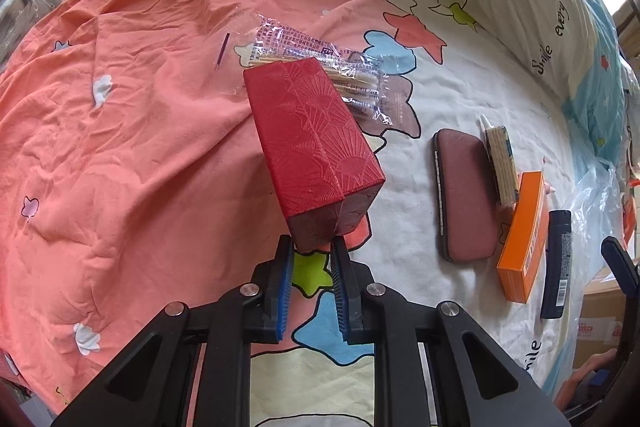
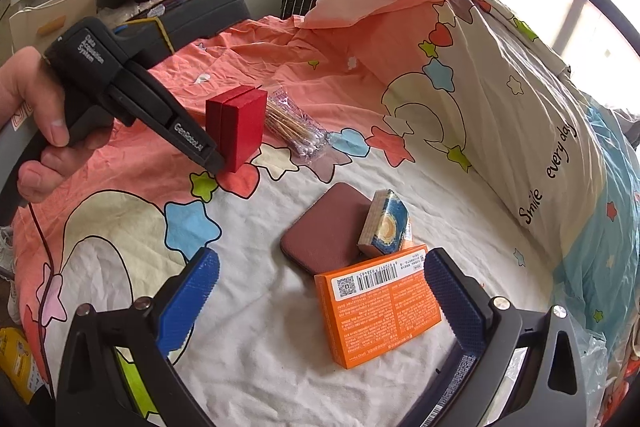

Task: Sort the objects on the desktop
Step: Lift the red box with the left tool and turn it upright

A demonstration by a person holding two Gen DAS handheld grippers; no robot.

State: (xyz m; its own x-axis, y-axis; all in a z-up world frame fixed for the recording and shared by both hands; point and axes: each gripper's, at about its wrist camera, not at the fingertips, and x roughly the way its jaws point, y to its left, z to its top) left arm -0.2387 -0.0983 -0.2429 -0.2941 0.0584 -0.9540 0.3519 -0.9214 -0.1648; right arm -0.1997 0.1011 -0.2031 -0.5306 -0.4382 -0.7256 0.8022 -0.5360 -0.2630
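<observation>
Left gripper jaws clamped on red box, frame centre, above bedsheet. Right gripper jaws wide apart over orange box, lower centre.

Red box — clamped, tilted above bedsheet.

A red box with a matt, embossed paper skin is sitting between ribbed blue plastic pads. Beyond it, glossy crinkled film is wrapping wooden swabs. Wrinkled cotton bedding is lying underneath; a leathery maroon case is lying rightward.
</observation>
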